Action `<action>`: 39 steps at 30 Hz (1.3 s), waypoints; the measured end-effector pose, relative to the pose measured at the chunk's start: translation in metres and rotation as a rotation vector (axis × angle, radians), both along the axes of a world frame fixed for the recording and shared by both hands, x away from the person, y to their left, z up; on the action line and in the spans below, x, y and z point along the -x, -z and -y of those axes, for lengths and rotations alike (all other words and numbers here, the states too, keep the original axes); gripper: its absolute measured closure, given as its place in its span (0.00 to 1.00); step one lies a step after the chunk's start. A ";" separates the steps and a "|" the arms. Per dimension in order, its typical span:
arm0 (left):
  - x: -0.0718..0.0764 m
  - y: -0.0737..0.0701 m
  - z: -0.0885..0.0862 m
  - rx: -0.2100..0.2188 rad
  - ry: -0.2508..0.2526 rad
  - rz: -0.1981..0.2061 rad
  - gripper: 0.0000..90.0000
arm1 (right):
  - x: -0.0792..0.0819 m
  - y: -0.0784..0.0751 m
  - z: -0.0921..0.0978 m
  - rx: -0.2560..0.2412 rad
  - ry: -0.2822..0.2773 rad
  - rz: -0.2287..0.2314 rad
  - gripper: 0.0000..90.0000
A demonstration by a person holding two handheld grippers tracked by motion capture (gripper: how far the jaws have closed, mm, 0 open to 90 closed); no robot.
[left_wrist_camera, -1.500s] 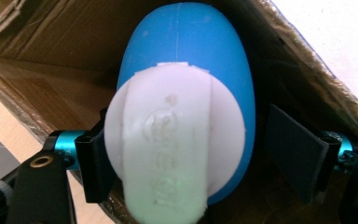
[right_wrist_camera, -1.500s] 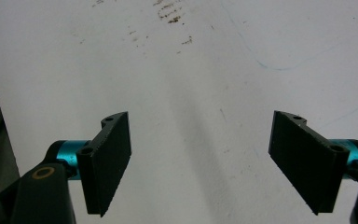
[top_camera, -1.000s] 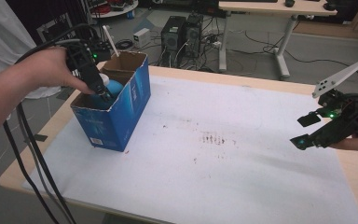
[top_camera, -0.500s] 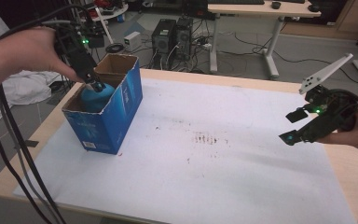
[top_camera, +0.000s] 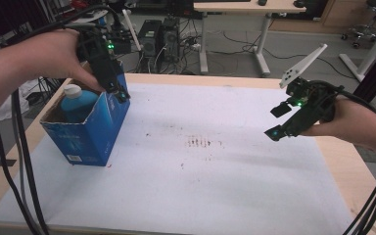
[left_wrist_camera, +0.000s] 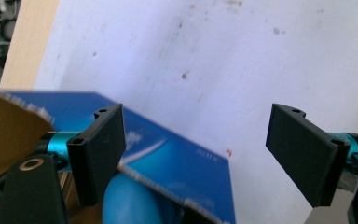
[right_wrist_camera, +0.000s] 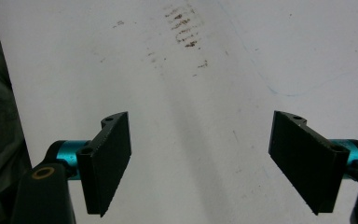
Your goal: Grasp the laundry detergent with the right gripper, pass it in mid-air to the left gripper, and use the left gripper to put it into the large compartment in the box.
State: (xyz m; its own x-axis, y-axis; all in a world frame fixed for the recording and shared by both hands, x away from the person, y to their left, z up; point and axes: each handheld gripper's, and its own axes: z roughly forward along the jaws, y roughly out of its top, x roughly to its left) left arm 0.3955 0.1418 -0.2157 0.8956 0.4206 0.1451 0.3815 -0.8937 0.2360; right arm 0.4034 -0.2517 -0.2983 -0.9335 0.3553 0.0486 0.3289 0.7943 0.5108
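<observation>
Hazards, as judged, from table (top_camera: 225,81) down to cap. Table edge near the blue carton (top_camera: 85,134), on the side away from the right gripper (top_camera: 277,121): room for a fall to the floor if shoved that way. Carton upright on the white sheet (top_camera: 225,191), open-topped, taller than its footing is wide, hence liable to tip or skid under any sideways pull at the top. Left gripper (top_camera: 119,92) poised just above the carton's far rim, jaws spread wide and gripping nothing, one jaw over the carton's mouth, the other out beyond the carton's wall. Probable cause of trouble: a jaw dropping or drifting and hooking the ragged cardboard rim, dragging the carton along. Lesser risk: a knock on the bottle (top_camera: 76,103), jamming it aslant against the carton's inner wall.

Contents. Carton holding one bright blue bottle, nothing else discernible inside; lower interior hidden by the walls. Bottle sunk within the carton, toward its rear, shoulder about level with the rim, white cap (top_camera: 72,90) closed and rising above the rim. Right gripper well apart from the carton, across the sheet, jaws likewise wide and empty, above faint brown specks (top_camera: 200,143).
</observation>
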 end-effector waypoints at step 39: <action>0.007 0.060 0.065 0.032 0.114 -0.036 0.22 | 0.011 -0.007 -0.017 0.029 -0.055 0.018 0.23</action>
State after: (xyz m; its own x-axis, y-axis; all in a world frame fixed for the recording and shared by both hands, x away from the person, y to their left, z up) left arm 0.3881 0.0769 -0.2757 0.9422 0.3198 0.0999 0.2867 -0.9239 0.2535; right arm 0.3929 -0.2351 -0.2913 -0.9524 0.3040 0.0218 0.2748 0.8254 0.4931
